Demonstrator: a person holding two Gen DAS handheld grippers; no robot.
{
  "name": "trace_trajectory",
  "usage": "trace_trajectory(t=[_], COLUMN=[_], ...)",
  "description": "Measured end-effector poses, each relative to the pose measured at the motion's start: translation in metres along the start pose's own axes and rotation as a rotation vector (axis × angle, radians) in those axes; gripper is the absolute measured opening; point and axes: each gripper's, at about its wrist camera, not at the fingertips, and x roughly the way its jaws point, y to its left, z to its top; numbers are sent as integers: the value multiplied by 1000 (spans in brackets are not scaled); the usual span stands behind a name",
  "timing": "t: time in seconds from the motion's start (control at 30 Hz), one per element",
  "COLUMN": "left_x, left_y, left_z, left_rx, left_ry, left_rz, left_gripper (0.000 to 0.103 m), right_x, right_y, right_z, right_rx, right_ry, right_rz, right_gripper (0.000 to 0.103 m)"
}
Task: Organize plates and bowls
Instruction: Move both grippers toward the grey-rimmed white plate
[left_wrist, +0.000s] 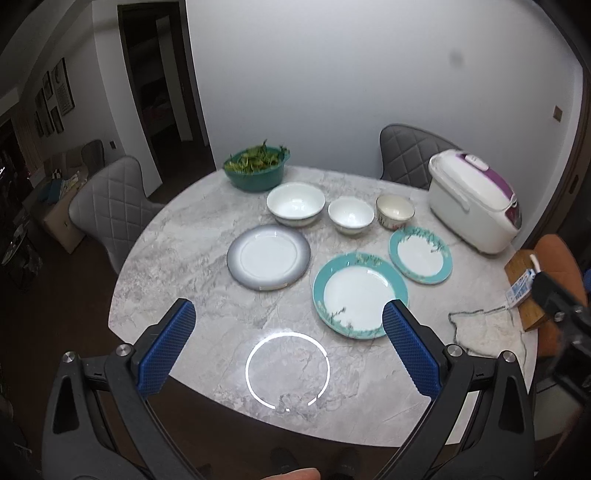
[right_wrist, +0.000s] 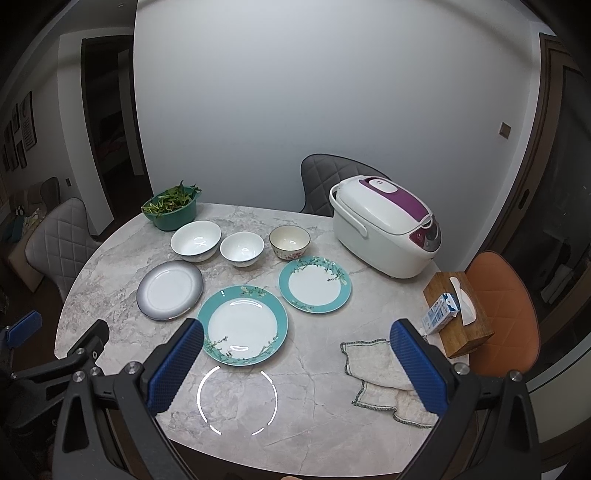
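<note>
1. Nearest: left hand-held gripper (left_wrist: 289, 317) and right hand-held gripper (right_wrist: 296, 338), both spread wide and empty, blue ribbed pads, hovering above the round, grey-veined marble tabletop (right_wrist: 110, 258).
2. Just beyond: large teal-rimmed plate (right_wrist: 242, 325), glossy, flat; crumpled white cloth (right_wrist: 373, 373) to its right.
3. Mid-table: grey-rimmed plate (right_wrist: 170, 290) left, smaller teal-rimmed plate (right_wrist: 314, 284) right, none touching.
4. Behind, in a row: large white bowl (right_wrist: 195, 241), small white bowl (right_wrist: 242, 249), cream bowl (right_wrist: 289, 240).
5. Farthest: teal basin of greens (right_wrist: 171, 208), white-and-purple rice cooker (right_wrist: 384, 225), wooden tissue box (right_wrist: 458, 314), quilted chairs (right_wrist: 325, 181).
</note>
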Motion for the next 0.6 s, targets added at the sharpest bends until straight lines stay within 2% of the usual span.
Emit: trace_trajectory(t=[0.07,0.17,0.3,0.4,0.43,0.6], left_x=[22,57,113,151,163,217], left_y=[1,2,-5,-9,-7,18], left_z=[-13,-36,-69,-90,-92,-79], left_rx=[-11,-45,-64,-60,-60,-69], left_ry=[53,125,224,278,289,293], left_rz=[-8,-18,-24,-39,-45,-73], left_gripper=[103,103,101,101,101,100], right_x=[10,48,86,122,132,171], right_y=[-10,-31,-59,-76,-79,-78], right_z=[-13,-39,-45,-52,-53,-50], right_rx=[2,0,20,74,94,194], right_ry=[29,96,157,241,267,338], right_rz=[18,41,124,180,199,293], right_gripper=[103,103,103,100,96,95])
